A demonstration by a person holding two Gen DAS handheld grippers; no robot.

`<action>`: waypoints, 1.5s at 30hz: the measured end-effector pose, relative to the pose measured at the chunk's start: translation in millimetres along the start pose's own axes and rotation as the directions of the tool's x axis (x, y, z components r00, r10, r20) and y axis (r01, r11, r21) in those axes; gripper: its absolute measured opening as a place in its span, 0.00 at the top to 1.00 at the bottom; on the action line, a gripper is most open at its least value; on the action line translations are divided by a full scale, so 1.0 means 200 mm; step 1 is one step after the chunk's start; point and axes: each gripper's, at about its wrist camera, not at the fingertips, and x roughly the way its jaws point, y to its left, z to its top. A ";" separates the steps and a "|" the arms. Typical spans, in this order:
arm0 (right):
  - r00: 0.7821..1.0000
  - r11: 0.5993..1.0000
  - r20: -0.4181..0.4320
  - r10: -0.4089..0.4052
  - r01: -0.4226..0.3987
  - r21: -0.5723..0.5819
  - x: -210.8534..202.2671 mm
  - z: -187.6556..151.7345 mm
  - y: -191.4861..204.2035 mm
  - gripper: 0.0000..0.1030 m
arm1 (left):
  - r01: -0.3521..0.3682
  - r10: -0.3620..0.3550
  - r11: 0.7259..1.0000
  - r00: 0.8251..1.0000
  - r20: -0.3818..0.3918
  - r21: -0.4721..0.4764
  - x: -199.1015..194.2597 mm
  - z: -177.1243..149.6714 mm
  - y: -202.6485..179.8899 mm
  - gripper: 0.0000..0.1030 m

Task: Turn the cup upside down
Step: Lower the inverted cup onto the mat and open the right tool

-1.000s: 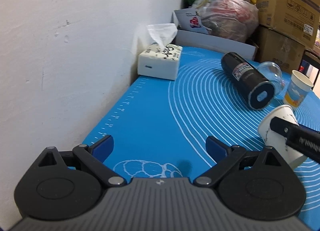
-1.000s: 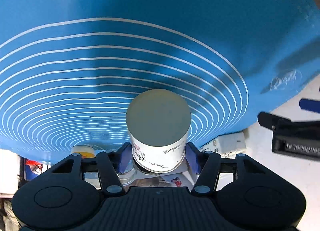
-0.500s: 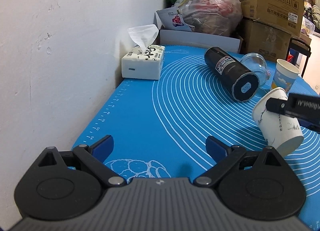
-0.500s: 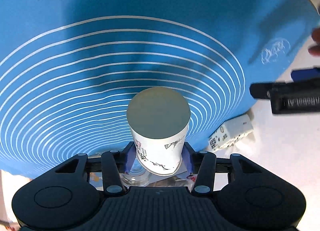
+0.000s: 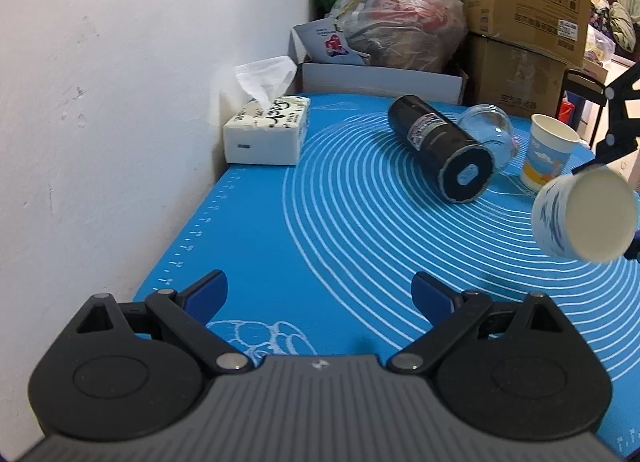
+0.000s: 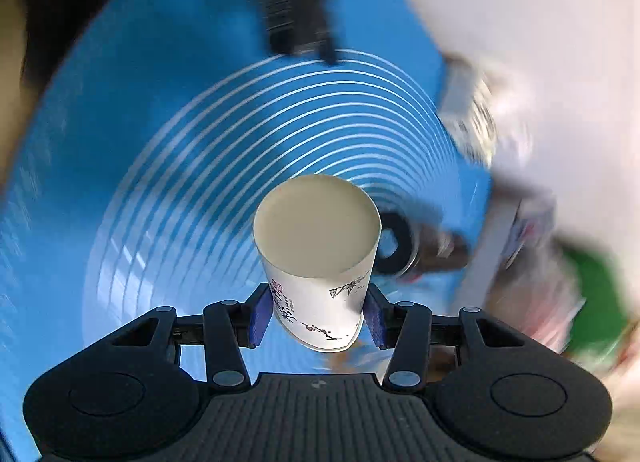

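My right gripper (image 6: 316, 316) is shut on a white paper cup (image 6: 316, 258) with ink drawings, its flat base facing the camera. In the left wrist view the same cup (image 5: 580, 217) hangs tilted above the blue mat (image 5: 320, 221) at the right edge, base towards me. My left gripper (image 5: 320, 294) is open and empty, low over the mat's near edge. The right wrist view is blurred by motion.
A black bottle (image 5: 444, 145) lies on its side mid-mat, with a clear glass (image 5: 488, 129) behind it. A second paper cup (image 5: 548, 153) stands upright at the right. A tissue box (image 5: 268, 129) sits by the white wall. Boxes and bags are stacked at the back.
The right gripper has swung and turned with the cup, so its base now faces the left camera and it hangs higher. The left gripper has stayed open and drawn back slightly.
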 end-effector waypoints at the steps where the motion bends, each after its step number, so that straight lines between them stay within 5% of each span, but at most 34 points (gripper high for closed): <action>1: 0.999 0.994 0.025 0.042 -0.044 0.104 -0.01 -0.03 -0.04 0.56 | 0.003 -0.003 1.000 1.000 0.000 0.005 0.00 0.00 -0.01 0.05; 4: 0.986 0.915 0.116 0.120 -0.155 0.373 -0.02 -0.16 -0.13 0.56 | 0.014 -0.014 1.000 1.000 0.007 0.019 -0.02 0.01 -0.05 0.05; 9: 0.947 0.642 0.269 0.178 -0.319 0.697 0.03 -0.47 -0.15 0.55 | 0.048 -0.049 0.998 0.999 0.018 0.043 -0.04 0.04 -0.15 0.05; 13: 0.920 0.423 0.361 0.152 -0.391 0.817 0.11 -0.65 -0.12 0.55 | 0.075 -0.077 0.994 0.997 0.018 0.075 -0.04 0.04 -0.25 0.05; 19: 0.900 0.188 0.421 0.113 -0.436 0.880 0.20 -0.81 -0.04 0.54 | 0.118 -0.120 0.988 0.993 0.015 0.102 -0.03 0.04 -0.39 0.05; 24: 0.928 0.145 0.365 0.072 -0.372 0.917 0.25 -0.79 0.00 0.53 | 0.130 -0.131 0.985 0.991 0.005 0.112 -0.02 0.03 -0.47 0.05; 33: 0.930 0.057 0.369 -0.004 -0.368 0.928 0.27 -0.80 0.05 0.51 | 0.114 -0.115 0.985 0.993 -0.002 0.129 -0.02 0.03 -0.55 0.05; 45: 0.929 0.019 0.371 -0.010 -0.371 0.928 0.30 -0.81 0.07 0.38 | 0.092 -0.094 0.988 0.996 0.003 0.127 -0.06 0.04 -0.56 0.05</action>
